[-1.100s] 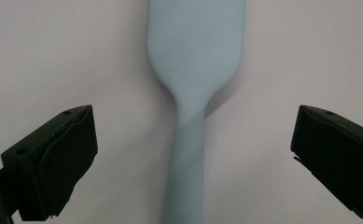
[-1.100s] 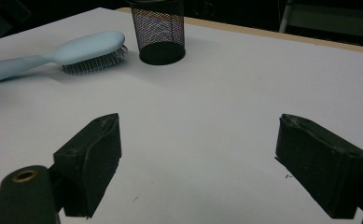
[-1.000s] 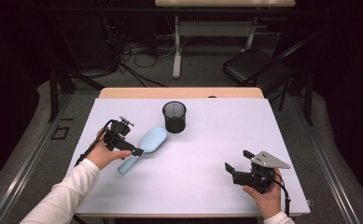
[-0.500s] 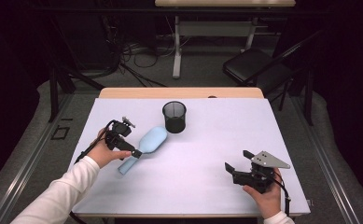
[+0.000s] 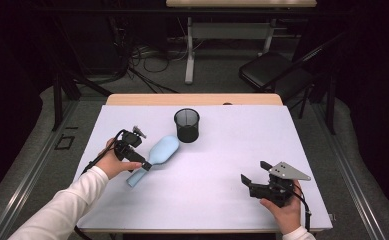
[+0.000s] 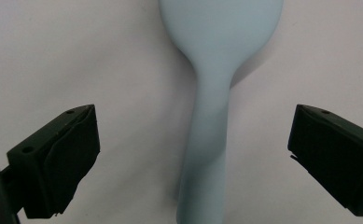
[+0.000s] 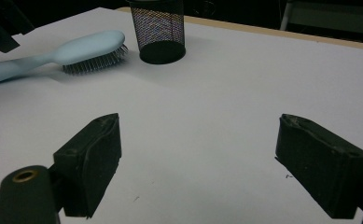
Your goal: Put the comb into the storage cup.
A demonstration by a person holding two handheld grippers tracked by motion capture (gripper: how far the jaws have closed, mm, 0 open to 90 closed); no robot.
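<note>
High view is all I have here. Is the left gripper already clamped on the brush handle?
Observer: No. The left gripper has its jaws wide open, with the brush handle between them, untouched.
Operator: Which way do the bristles face?
Observer: Down onto the table, seen in the right gripper view.
Operator: Is the right gripper holding anything?
Observer: No. The right gripper is open over bare table.

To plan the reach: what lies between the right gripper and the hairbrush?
Only bare white table, as the high view shows, between right gripper and hairbrush.
</note>
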